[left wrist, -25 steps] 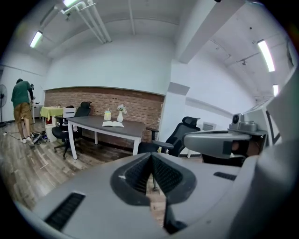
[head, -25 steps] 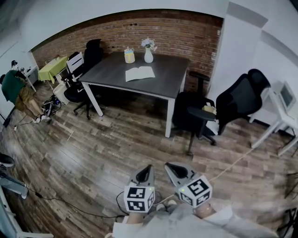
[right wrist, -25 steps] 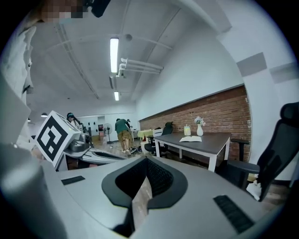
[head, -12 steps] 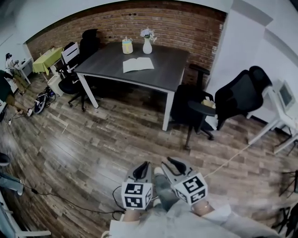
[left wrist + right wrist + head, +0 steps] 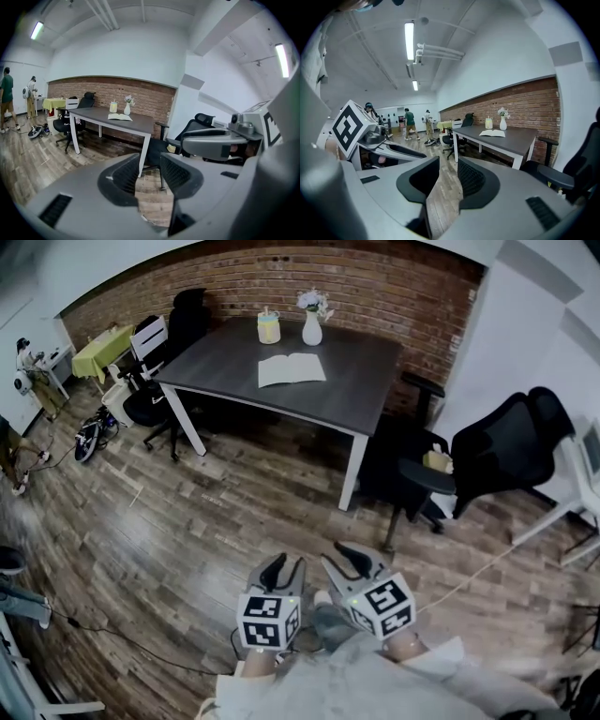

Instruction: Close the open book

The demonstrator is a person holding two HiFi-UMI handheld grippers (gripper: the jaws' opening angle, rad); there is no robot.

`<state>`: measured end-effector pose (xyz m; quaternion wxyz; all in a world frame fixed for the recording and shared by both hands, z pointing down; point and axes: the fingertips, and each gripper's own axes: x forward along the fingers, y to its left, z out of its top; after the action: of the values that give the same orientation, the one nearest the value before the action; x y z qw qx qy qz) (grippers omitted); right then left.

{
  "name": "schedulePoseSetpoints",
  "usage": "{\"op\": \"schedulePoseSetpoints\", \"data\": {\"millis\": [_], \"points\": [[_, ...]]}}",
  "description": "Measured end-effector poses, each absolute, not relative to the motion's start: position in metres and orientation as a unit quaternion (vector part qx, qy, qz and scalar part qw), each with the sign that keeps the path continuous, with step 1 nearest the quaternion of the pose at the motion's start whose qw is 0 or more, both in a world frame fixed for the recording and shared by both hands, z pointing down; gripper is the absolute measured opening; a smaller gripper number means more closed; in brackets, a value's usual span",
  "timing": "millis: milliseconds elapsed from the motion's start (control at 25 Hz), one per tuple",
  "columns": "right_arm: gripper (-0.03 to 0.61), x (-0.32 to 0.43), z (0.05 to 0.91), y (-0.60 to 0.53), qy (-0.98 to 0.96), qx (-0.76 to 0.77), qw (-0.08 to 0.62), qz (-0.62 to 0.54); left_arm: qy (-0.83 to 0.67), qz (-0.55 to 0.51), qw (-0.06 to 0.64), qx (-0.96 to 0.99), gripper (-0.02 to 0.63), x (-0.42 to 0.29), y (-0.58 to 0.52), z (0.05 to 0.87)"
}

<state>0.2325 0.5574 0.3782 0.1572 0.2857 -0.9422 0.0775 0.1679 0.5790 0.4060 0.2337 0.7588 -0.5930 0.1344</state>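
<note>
At the bottom centre, the left gripper (image 5: 280, 568) and right gripper (image 5: 357, 560) are both opening their jaws, with only floor between them. Nothing is done yet: the book (image 5: 292, 369) lies open, seemingly flat, at upper centre on the dark table (image 5: 216, 371), well apart from both. The approach and the closing remain. Plank floor (image 5: 234, 512) stretches between, with a brick wall (image 5: 375, 287) behind.

I see dark grey table (image 5: 366, 371) far centre, before brick wall (image 5: 394, 287). On its far edge: white vase with flowers (image 5: 312, 330), yellow cup (image 5: 269, 327) just left of it. Black office chair (image 5: 398, 460) at table's right end, another (image 5: 511, 451) further right. Yellow-draped table (image 5: 101, 351) far left. Wood-plank floor (image 5: 206, 512); black cable (image 5: 122, 641) near left.
</note>
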Motion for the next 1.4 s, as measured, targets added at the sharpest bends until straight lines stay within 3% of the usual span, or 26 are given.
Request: {"op": "schedulePoseSetpoints", "data": {"millis": [560, 1400], "points": [[0.101, 0.2, 0.363, 0.385, -0.952, 0.262, 0.144, 0.064, -0.589, 0.132, 0.219, 0.766, 0.126, 0.147, 0.411, 0.387], [0.101, 0.18, 0.41, 0.308, -0.94, 0.278, 0.16, 0.114, -0.564, 0.133, 0.263, 0.771, 0.126, 0.12, 0.322, 0.421]]}}
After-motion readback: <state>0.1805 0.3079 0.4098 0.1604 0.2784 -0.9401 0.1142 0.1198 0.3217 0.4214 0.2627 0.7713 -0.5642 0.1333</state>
